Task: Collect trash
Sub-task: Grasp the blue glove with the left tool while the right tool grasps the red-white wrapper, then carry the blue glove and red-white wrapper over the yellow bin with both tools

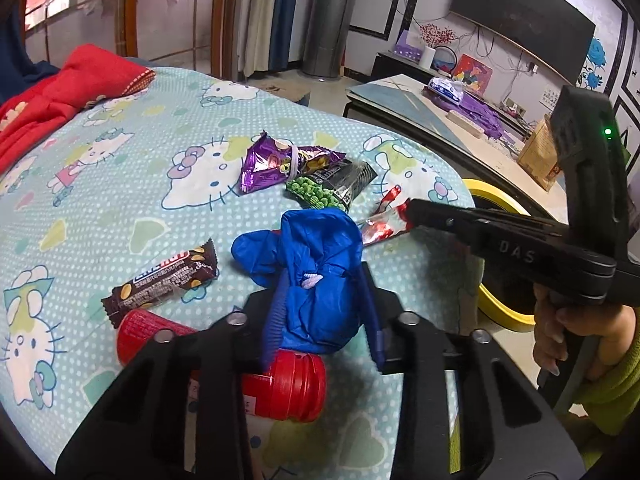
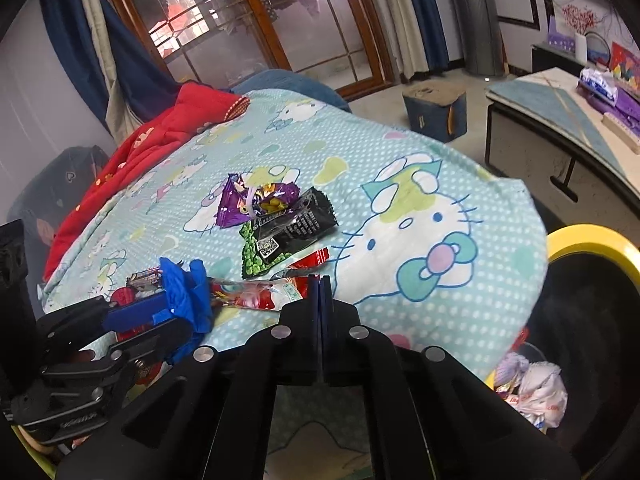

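Observation:
My left gripper (image 1: 324, 316) is shut on a crumpled blue glove (image 1: 308, 256), held above the Hello Kitty blanket (image 1: 120, 184). It also shows in the right wrist view (image 2: 188, 292). My right gripper (image 2: 320, 284) is shut on the edge of a red and silver wrapper (image 2: 256, 298), which also shows in the left wrist view (image 1: 384, 224). On the blanket lie a purple snack bag (image 1: 276, 162), a green-pea packet (image 1: 332, 188), a brown chocolate bar wrapper (image 1: 160, 280) and a red bottle (image 1: 280, 384) under my left gripper.
A yellow-rimmed black trash bin (image 2: 592, 320) with bagged rubbish inside stands beside the bed at the right. A red garment (image 1: 60, 92) lies at the blanket's far left. A low table (image 1: 460, 120) with clutter stands beyond the bin.

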`<state>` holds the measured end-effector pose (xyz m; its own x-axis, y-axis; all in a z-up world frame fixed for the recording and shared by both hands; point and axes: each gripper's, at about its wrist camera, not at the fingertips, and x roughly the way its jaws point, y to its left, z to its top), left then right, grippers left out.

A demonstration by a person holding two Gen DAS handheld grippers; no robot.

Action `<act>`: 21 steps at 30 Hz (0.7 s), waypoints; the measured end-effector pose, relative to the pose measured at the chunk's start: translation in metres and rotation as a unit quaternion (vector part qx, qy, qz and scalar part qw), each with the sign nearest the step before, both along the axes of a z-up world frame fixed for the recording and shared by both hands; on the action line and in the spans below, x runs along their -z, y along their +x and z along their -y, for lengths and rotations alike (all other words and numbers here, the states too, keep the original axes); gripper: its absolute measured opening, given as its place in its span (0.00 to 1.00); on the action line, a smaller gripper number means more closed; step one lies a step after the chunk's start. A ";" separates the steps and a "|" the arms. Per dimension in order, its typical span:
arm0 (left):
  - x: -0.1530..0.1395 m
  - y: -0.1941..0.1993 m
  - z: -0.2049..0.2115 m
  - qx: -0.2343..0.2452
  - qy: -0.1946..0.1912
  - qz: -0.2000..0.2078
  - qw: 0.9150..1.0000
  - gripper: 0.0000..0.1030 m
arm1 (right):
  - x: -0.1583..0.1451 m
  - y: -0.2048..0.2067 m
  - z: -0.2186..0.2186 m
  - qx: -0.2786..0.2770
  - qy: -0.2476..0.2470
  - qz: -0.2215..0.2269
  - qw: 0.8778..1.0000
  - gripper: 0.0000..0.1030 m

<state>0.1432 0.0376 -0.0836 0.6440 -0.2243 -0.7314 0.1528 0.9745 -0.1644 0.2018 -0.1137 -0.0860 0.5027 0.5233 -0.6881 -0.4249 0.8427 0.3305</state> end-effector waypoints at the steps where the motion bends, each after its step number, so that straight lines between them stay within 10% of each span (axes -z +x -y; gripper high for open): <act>1: 0.000 0.000 0.000 0.000 -0.002 0.000 1.000 0.16 | -0.002 -0.002 0.001 0.000 -0.002 0.004 1.000 0.01; 21: -0.038 -0.019 -0.005 0.003 -0.063 0.076 0.995 0.06 | -0.040 -0.024 0.026 0.020 -0.011 0.069 0.997 0.01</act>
